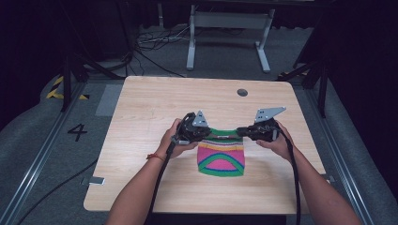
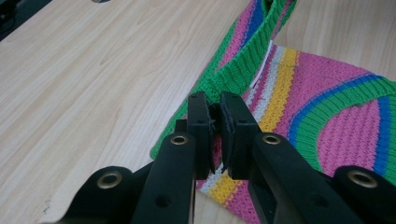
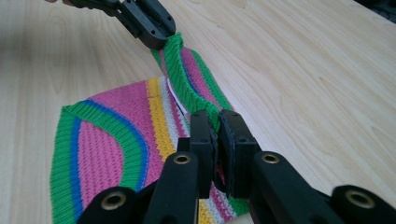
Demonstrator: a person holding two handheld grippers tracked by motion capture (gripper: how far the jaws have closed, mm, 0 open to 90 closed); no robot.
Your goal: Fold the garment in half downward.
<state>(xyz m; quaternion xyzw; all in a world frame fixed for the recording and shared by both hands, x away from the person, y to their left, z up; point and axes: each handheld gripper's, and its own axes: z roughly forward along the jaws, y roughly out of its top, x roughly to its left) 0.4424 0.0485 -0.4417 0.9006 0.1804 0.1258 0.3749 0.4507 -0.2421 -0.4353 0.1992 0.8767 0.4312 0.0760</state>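
Both grippers pinched the top edge of a knit on the table

The left gripper [image 1: 205, 132] had its jaws closed on the left end of the green ribbed band of the knit [image 1: 221, 158], and the right gripper [image 1: 241, 132] had its jaws closed on the right end. The band was raised between them while the striped pink, yellow, blue and green body lay flat on the table [image 1: 155, 101], near its middle, toward the person's side
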